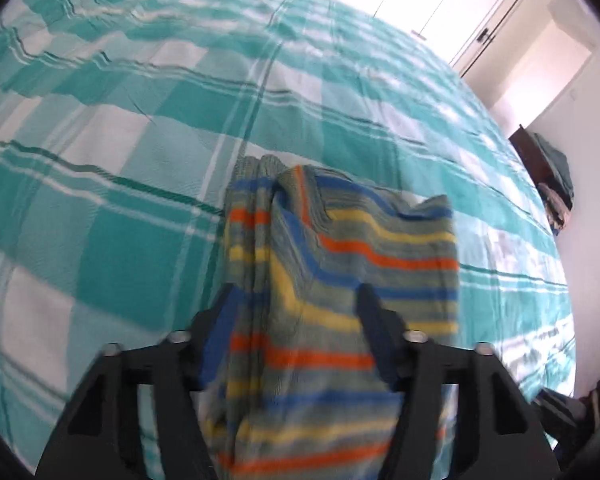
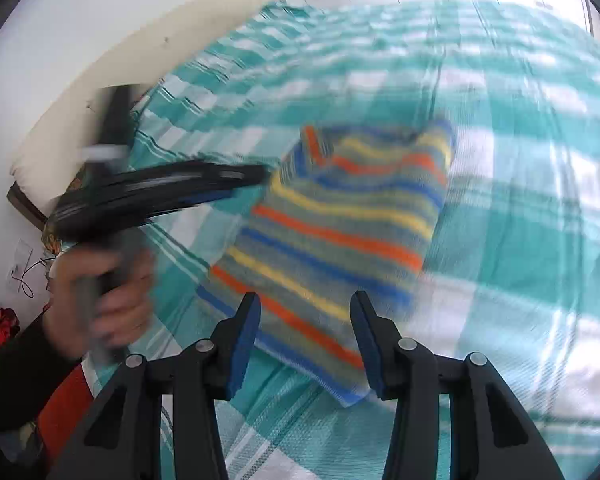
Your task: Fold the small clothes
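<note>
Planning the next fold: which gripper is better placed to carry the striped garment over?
Left. The left gripper already has the striped garment between its fingers; the right gripper hangs open over its near edge, holding nothing.

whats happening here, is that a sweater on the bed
A person with a gripper in each hand is folding a small striped knit garment on a bed with a teal checked cover. The left gripper has bunched striped fabric between its open fingers; whether it grips is unclear. The right gripper is open and empty, at the garment's near edge. The pictures are blurred by motion.
</note>
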Demonstrator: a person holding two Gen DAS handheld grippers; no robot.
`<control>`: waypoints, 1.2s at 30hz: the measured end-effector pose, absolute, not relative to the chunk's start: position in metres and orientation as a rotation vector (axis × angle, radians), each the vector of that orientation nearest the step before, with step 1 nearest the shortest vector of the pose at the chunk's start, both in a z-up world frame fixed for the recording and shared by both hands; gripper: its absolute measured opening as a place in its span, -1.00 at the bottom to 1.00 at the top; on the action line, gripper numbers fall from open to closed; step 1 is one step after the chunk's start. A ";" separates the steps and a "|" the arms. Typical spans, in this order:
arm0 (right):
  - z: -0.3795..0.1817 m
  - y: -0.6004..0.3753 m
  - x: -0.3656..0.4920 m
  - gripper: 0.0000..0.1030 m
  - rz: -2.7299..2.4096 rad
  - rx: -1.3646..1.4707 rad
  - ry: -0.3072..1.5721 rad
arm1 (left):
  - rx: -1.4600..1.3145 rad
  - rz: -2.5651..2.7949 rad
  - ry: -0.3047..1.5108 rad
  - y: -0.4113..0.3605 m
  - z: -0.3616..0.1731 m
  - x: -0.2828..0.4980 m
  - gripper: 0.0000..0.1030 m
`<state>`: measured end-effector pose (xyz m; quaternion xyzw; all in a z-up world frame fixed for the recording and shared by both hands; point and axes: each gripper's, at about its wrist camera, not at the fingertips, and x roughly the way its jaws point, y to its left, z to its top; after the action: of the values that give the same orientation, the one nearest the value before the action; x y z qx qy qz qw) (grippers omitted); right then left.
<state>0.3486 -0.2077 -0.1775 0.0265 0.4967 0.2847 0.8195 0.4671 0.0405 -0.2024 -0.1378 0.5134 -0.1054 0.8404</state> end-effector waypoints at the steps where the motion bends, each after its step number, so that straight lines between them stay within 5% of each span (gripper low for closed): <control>1: -0.173 -0.208 0.350 -0.06 0.609 0.039 1.046 | -0.301 -0.233 1.111 0.038 -0.211 0.476 -0.93; 8: -0.169 -0.201 0.381 -0.06 0.611 -0.004 0.996 | -0.251 -0.160 1.044 0.058 -0.216 0.468 -0.95; 12: -0.226 -0.180 0.422 -0.05 0.587 0.022 1.119 | -0.193 -0.135 1.084 0.050 -0.232 0.473 -0.91; 17: -0.232 -0.177 0.432 -0.07 0.527 0.004 1.159 | -0.153 -0.141 1.110 0.048 -0.211 0.462 -0.47; 19: -0.206 -0.180 0.416 -0.07 0.566 0.028 1.103 | -0.136 -0.148 1.072 0.053 -0.198 0.444 0.03; 20: -0.193 -0.181 0.404 -0.06 0.588 0.023 1.077 | -0.131 -0.159 1.049 0.056 -0.191 0.428 0.10; 23: -0.181 -0.186 0.361 -0.02 0.616 0.026 1.055 | -0.109 -0.174 1.053 0.060 -0.195 0.385 0.15; 28: -0.249 -0.187 0.318 0.01 0.549 0.018 1.220 | -0.071 -0.109 1.164 0.059 -0.240 0.349 0.14; 31: -0.214 -0.180 0.310 0.02 0.504 0.024 1.182 | -0.065 -0.096 1.135 0.061 -0.215 0.330 0.13; 36: -0.157 -0.195 0.263 0.32 0.475 0.100 1.041 | -0.039 -0.072 1.078 0.066 -0.175 0.296 0.31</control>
<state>0.2629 -0.1945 -0.1574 0.0473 0.4926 0.2248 0.8394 0.2959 0.0665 -0.1755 -0.0187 0.5132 -0.0341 0.8574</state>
